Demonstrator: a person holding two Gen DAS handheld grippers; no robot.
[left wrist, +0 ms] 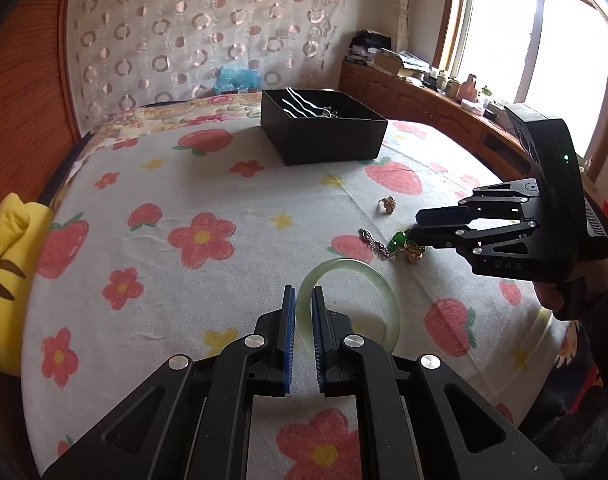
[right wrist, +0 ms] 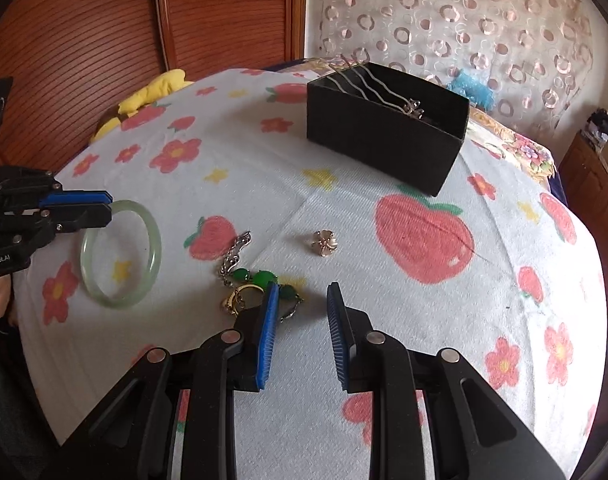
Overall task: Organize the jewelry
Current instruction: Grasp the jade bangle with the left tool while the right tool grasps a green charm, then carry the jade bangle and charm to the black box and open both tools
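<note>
The left hand-held gripper [left wrist: 303, 294] had its blue pads closed tight on the rim of the pale green bangle [left wrist: 386, 300], and from the right wrist camera you could see that same left hand-held gripper [right wrist: 108, 208] pinching the bangle [right wrist: 152, 248] at its upper edge, the rest of the ring lying flat on the bed [right wrist: 384, 360] with its strawberry-and-flower cover. Over on the other side, the right hand-held gripper [right wrist: 302, 296] was wide open, nothing between its pads, hovering just above the tangle of jewelry: a silver chain [right wrist: 234, 256] running into green beads [right wrist: 264, 278] and a gold ring [right wrist: 242, 294] heaped together, the left pad right beside the beads. In the left wrist view the right hand-held gripper [left wrist: 418, 226] reached in low from the right, its tips right at that green-bead cluster [left wrist: 398, 238]. A small flower-shaped ring [right wrist: 323, 242] sat alone, apart from the pile. Further back on the bed stood the black box [right wrist: 384, 140], open at the top, with wavy silver hairpins [right wrist: 368, 80] leaning inside. A yellow plush toy [left wrist: 4, 264] lay at the bed's edge.
</note>
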